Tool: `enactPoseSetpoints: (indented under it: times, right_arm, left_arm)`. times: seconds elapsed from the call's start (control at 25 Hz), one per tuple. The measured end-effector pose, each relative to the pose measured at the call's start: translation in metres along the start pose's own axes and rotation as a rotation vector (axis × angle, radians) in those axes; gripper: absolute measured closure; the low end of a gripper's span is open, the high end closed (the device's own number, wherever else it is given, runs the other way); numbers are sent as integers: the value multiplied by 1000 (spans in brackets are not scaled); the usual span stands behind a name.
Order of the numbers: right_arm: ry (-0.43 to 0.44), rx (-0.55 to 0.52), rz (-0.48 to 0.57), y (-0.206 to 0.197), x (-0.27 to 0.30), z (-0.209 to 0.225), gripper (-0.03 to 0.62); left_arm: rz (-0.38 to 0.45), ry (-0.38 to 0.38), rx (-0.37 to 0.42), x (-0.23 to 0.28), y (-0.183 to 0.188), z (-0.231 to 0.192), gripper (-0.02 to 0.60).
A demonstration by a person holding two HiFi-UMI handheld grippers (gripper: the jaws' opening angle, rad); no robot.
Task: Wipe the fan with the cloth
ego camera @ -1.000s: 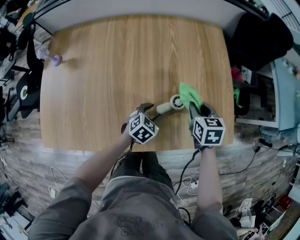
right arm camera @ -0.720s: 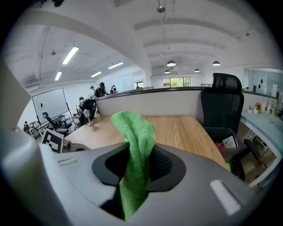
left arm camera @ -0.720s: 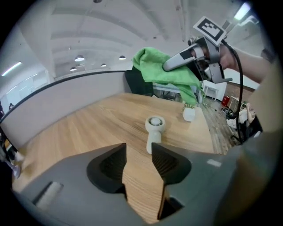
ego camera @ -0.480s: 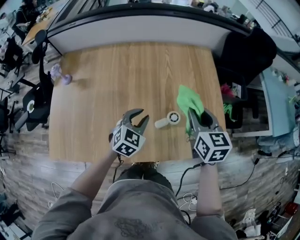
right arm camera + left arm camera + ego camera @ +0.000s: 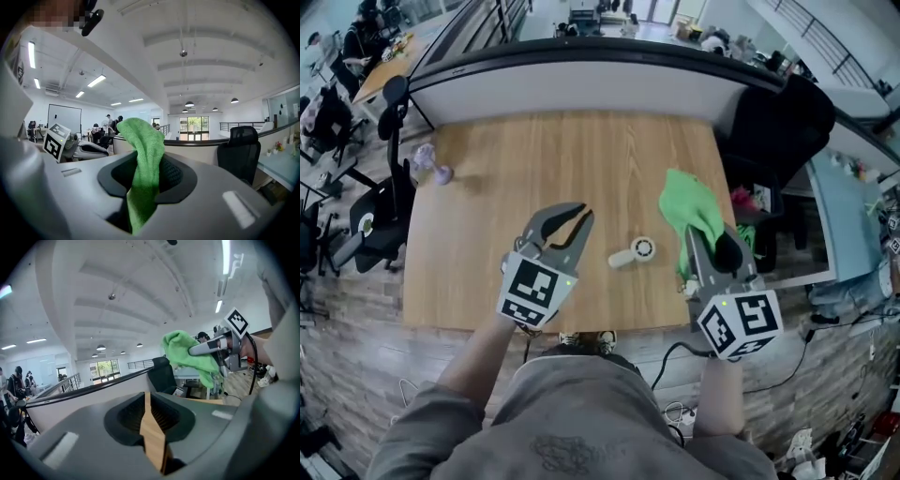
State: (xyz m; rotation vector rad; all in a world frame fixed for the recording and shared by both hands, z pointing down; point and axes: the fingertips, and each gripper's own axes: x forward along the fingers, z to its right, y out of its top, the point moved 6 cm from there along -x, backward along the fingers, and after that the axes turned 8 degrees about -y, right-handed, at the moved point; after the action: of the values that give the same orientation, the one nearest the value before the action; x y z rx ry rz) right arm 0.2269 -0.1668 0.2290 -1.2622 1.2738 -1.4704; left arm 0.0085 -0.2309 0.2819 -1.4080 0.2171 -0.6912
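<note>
As the fan lay free on the counter, the right claw pinched the green cloth, and the empty left claw had just been closing, almost shut. Wiping seemed not under way. Next, I think, the cloth must come down onto the fan.

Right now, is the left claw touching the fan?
Apart. The head view shows bare table between the fan and the left claw, whose jaws have just been closing on nothing.

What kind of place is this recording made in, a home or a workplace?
Most likely an open-plan office or lab. A wooden table stands beside a black office chair, people sit at desks further back, and strip lights run along a high ceiling.
</note>
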Motion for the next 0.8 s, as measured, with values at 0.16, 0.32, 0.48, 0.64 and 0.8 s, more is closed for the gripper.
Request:
enactPoseSetpoints:
  times: [0.16, 0.32, 0.48, 0.64, 0.8]
  right_arm:
    - [4, 8, 63, 23, -30, -6, 491]
    - [-1, 21, 111, 33, -55, -14, 490]
    - [-12, 66, 165, 37, -78, -19, 491]
    - [-23, 98, 161, 34, -96, -23, 493]
    - [-33, 130, 114, 17, -107, -28, 493]
  left_arm:
    - [71, 11, -3, -25, 27, 4, 548]
    - [122, 2, -24, -48, 47, 11, 562]
    - [143, 2, -75, -67, 61, 19, 575]
    - [148, -1, -84, -84, 65, 26, 580]
    - [120, -10, -115, -95, 54, 35, 580]
